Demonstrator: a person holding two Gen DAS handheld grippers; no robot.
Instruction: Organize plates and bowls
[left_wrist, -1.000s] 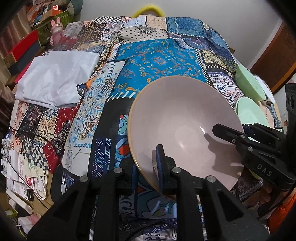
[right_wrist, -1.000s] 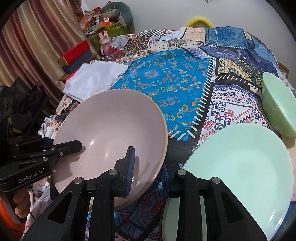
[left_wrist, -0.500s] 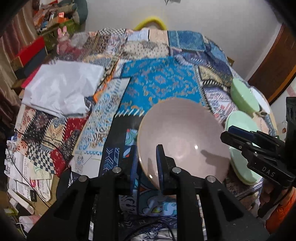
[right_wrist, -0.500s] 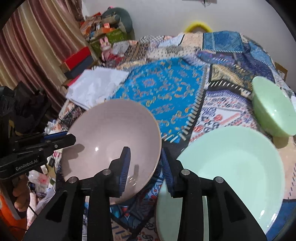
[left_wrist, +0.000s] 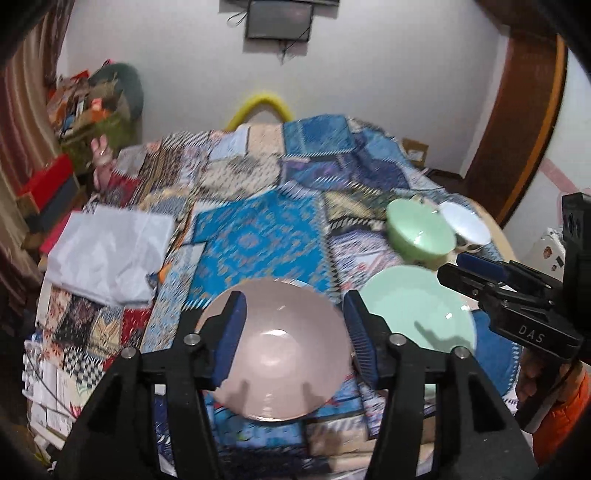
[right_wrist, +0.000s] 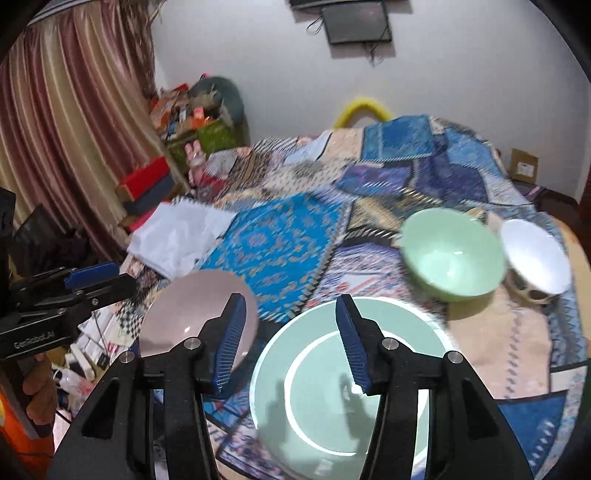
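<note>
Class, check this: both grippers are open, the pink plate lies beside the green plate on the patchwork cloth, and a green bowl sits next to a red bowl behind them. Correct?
Not quite. The bowl next to the green bowl is a white bowl, not red, as the right wrist view shows. The rest stands.

The left gripper (left_wrist: 293, 334) has its blue-padded fingers (left_wrist: 231, 334) spread wide apart with nothing clamped between them. The right gripper (right_wrist: 291, 341) is likewise spread wide, gripping nothing. Each tool shows at the edge of the other's view, level and pointing forward, with a hand (right_wrist: 38, 397) wrapped around the left handle.
</note>
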